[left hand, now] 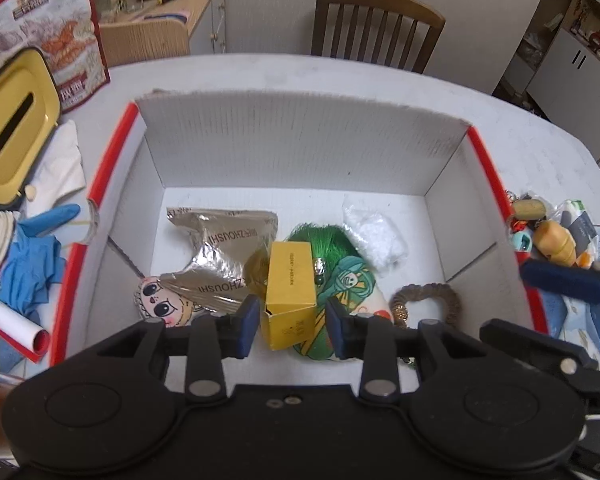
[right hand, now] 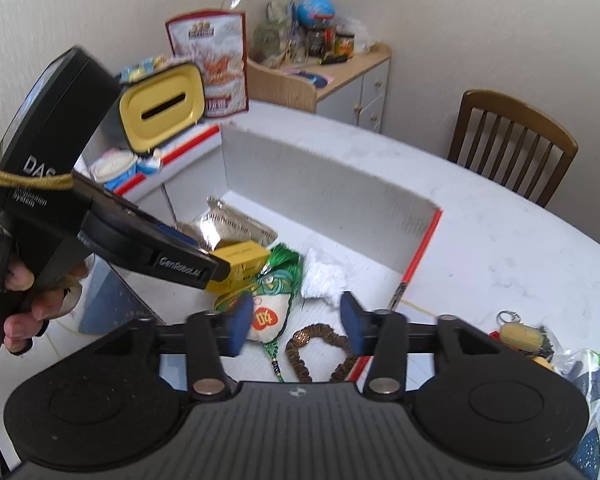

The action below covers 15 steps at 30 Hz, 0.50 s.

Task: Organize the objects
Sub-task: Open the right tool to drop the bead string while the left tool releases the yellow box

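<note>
While the left hand-held gripper (left hand: 288, 322) hangs over the near edge of the white cardboard box (left hand: 300, 148), its blue pads stand apart with the small yellow carton (left hand: 290, 292) lying in the gap between them; from either view I cannot tell whether the pads touch its sides. That carton rests inside the box on a green tasselled pouch (left hand: 336, 276), with a crumpled silver foil bag (left hand: 228, 248) to its left, a cartoon-face doll (left hand: 160, 300) at the near left, a white fluffy wad (left hand: 376, 236) behind and a brown beaded loop (left hand: 428, 300) to the right. The right hand-held gripper (right hand: 292, 328) hovers above the same box, jaws apart and holding nothing, the pouch and the loop showing between its pads. A person's hand (right hand: 28, 296) grips the left tool's handle. Around the box the white marbled surface (left hand: 540, 148) carries blue gloves (left hand: 32, 256), a yellow slotted lid (left hand: 12, 128), a printed snack bag (left hand: 56, 28) and some wooden trinkets (left hand: 548, 236). A wooden chair (left hand: 376, 28) stands at the far side, a low cabinet (right hand: 340, 76) against the wall
</note>
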Available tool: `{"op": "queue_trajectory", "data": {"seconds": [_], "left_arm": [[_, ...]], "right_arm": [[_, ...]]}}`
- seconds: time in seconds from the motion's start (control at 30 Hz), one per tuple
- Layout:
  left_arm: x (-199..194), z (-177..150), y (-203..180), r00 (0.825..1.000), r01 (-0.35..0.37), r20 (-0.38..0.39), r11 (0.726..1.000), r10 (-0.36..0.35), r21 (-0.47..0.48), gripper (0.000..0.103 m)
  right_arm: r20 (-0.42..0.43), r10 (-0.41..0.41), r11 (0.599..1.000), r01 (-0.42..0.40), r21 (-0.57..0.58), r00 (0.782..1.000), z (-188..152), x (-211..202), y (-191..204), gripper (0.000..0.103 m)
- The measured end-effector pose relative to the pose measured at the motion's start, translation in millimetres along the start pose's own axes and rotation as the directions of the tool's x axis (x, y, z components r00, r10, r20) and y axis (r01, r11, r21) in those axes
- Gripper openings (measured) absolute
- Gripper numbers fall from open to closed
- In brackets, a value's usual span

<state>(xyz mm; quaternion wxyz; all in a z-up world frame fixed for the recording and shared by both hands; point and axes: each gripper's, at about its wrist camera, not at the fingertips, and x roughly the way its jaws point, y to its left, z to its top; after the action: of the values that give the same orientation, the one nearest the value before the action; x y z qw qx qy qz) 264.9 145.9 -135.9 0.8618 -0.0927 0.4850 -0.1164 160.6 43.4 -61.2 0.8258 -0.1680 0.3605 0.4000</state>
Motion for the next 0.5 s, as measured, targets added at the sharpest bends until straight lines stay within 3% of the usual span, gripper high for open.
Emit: {"op": "queue_trajectory", "data": {"seconds": [0.1, 0.2, 0.5], "left_arm": [[-10.7, -1.3, -3.5, 1.000, -0.004, 0.027, 1.000, 0.004, 0.012, 0.039], [-20.3, -3.8, -8.2, 0.998, -0.015, 0.056, 1.000, 0.014, 0.018, 0.057], [-47.6, -7.7, -28.9, 0.993, -0.019, 0.116, 0.999, 0.015, 0.036, 0.065]], "right_arm": [[0.019, 0.005, 1.000, -0.005, 0.015, 1.000, -0.4, -10.7, -4.3, 0.050], [0.042, 0.015, 0.999, -0.017, 0.029, 0.999, -0.8, -22.4, -8.8, 0.052], [0.106, 0.036, 0.997, -0.042, 0.060, 0.994, -9.2, -60.6, -23.4, 0.064]]}}
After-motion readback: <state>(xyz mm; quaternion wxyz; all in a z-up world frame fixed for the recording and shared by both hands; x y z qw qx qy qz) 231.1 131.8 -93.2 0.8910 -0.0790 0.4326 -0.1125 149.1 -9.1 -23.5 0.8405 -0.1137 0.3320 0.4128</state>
